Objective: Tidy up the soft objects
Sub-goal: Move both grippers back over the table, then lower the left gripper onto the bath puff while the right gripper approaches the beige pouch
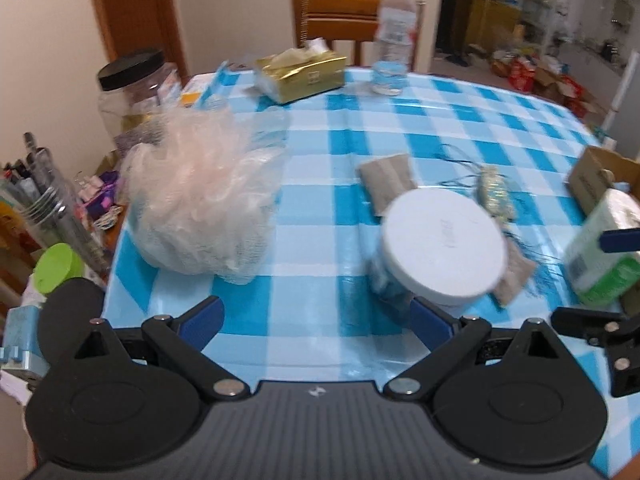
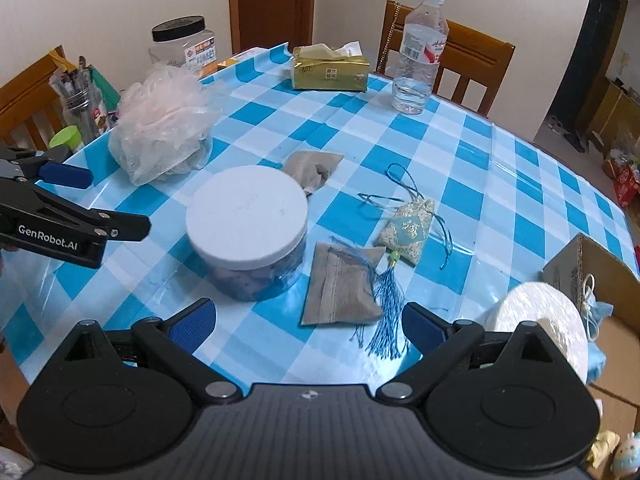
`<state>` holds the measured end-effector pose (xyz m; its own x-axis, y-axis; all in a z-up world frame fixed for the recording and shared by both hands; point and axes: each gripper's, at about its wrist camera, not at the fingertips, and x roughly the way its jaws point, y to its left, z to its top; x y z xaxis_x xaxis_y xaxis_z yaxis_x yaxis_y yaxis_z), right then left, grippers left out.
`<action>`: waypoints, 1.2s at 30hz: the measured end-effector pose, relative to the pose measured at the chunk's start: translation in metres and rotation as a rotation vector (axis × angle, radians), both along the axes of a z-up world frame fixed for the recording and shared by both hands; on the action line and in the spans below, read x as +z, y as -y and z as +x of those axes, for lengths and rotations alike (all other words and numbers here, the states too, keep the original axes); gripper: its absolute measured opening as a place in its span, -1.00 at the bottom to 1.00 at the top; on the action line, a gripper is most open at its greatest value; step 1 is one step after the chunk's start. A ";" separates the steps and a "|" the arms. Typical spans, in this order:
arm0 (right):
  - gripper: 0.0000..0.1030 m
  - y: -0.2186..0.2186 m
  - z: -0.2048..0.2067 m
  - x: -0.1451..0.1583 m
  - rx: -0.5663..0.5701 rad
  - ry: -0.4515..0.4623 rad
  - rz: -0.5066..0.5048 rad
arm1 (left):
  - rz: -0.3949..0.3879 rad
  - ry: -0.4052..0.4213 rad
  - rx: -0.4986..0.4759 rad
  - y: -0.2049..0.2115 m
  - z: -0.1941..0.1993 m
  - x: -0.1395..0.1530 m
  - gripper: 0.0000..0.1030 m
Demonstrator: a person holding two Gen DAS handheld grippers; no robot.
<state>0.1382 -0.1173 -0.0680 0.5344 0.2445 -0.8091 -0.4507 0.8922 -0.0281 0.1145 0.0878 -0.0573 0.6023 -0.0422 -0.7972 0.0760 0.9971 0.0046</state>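
Note:
A pale pink mesh bath puff (image 1: 196, 196) (image 2: 160, 120) lies on the left of the blue checked table (image 1: 320, 200) (image 2: 480, 184). Two grey cloth pouches (image 2: 340, 292) (image 2: 314, 168) lie either side of a clear jar with a white lid (image 2: 248, 216) (image 1: 442, 236). A green sachet with blue cords and a tassel (image 2: 408, 232) (image 1: 496, 196) lies right of them. My left gripper (image 1: 318, 320) is open and empty near the front edge, facing the puff and jar. My right gripper (image 2: 308, 322) is open and empty, just short of the near pouch.
A cardboard box (image 2: 580, 268) stands at the right edge with a white paper roll (image 2: 536, 312) (image 1: 608, 248) by it. A gold tissue pack (image 2: 330, 68), a water bottle (image 2: 420, 48) and a black-lidded jar (image 2: 184, 44) stand at the back. A pen cup (image 2: 80, 96) is at the left.

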 end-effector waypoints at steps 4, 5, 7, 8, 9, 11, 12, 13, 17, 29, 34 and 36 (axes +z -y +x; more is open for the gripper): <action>0.83 -0.002 0.007 -0.008 0.000 0.026 -0.040 | 0.023 -0.010 0.053 -0.006 0.012 -0.004 0.91; 0.77 -0.002 0.009 -0.012 0.005 0.016 -0.043 | 0.020 -0.009 0.063 -0.008 0.015 -0.005 0.91; 0.71 -0.002 0.012 -0.020 0.010 0.002 -0.041 | 0.027 -0.007 0.082 -0.009 0.019 -0.005 0.91; 0.65 -0.002 0.014 -0.025 0.010 -0.002 -0.042 | 0.034 -0.004 0.093 -0.011 0.022 -0.006 0.91; 0.61 -0.002 0.016 -0.030 0.008 -0.011 -0.045 | 0.039 -0.004 0.102 -0.012 0.024 -0.007 0.91; 0.54 -0.002 0.020 -0.039 -0.003 -0.024 -0.043 | 0.049 -0.005 0.120 -0.014 0.030 -0.008 0.91; 0.54 -0.002 0.022 -0.043 -0.006 -0.024 -0.038 | 0.057 -0.006 0.130 -0.015 0.033 -0.009 0.91; 0.51 -0.002 0.024 -0.048 -0.009 -0.022 -0.038 | 0.064 -0.005 0.139 -0.015 0.036 -0.009 0.91; 0.43 -0.005 0.033 -0.062 -0.012 -0.018 -0.040 | 0.089 0.002 0.159 -0.018 0.047 -0.011 0.91; 0.41 -0.009 0.048 -0.075 0.010 -0.014 -0.036 | 0.165 0.054 0.230 -0.028 0.087 -0.019 0.91; 0.41 -0.007 0.051 -0.077 0.007 -0.020 -0.029 | 0.231 0.069 0.276 -0.039 0.105 -0.030 0.92; 0.41 -0.007 0.051 -0.078 0.007 -0.019 -0.026 | 0.259 0.060 0.284 -0.042 0.113 -0.034 0.96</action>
